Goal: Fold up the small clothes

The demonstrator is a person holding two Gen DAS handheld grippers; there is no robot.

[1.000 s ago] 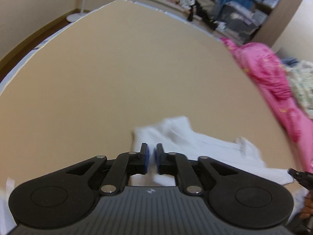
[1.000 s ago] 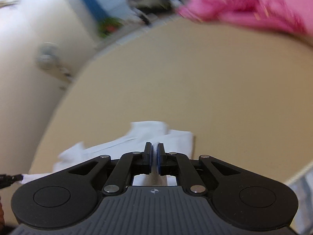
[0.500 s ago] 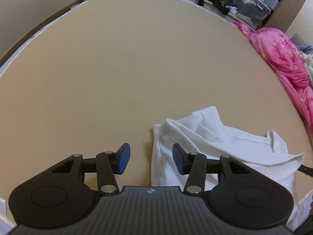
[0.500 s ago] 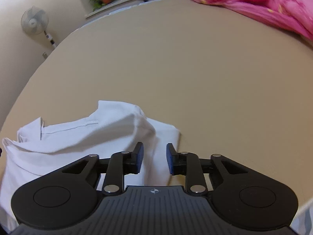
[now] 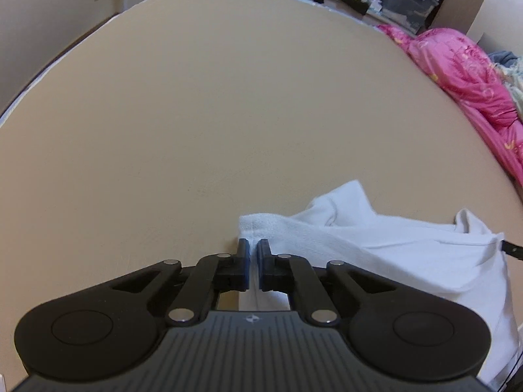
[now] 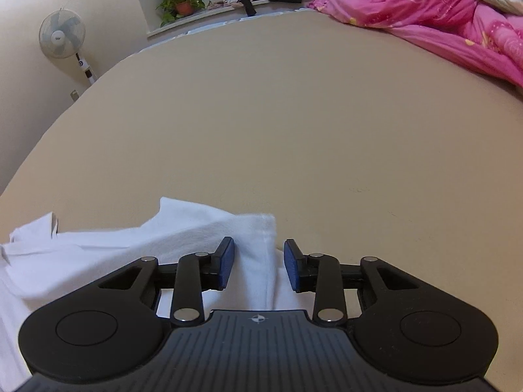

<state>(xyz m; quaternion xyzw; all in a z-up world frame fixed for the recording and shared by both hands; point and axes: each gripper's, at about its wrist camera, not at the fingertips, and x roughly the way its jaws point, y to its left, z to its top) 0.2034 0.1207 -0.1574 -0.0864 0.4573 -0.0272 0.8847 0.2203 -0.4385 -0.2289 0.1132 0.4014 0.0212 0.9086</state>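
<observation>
White garment [image 5: 376,248] lies crumpled on the near edge of a tan bed [image 5: 228,114], most of the bed surface beyond it bare.

Left gripper [image 5: 253,254]: jaws drawn together, blue pads nearly meeting, pinching the garment's left corner at its hem. White cloth shows between and behind the pads. The rest of the garment spreads off to the right in this view, with folds and a raised ridge near the middle.

Right gripper [image 6: 258,263]: jaws closing, a clear gap between the pads. The garment's right corner [image 6: 255,245] sits between them, a vertical fold of cloth running down the gap. Pads do not press the cloth; left pad close to the fabric, right pad apart from it.

In the left wrist view, a dark tip of the other gripper shows at the garment's far right edge.

Surroundings: pink quilt [image 6: 441,16] heaped along the far right of the bed. Standing fan [image 6: 62,39] against the wall at far left. Potted plant [image 6: 181,1] on the windowsill beyond the bed, cluttered clothes beside it.
</observation>
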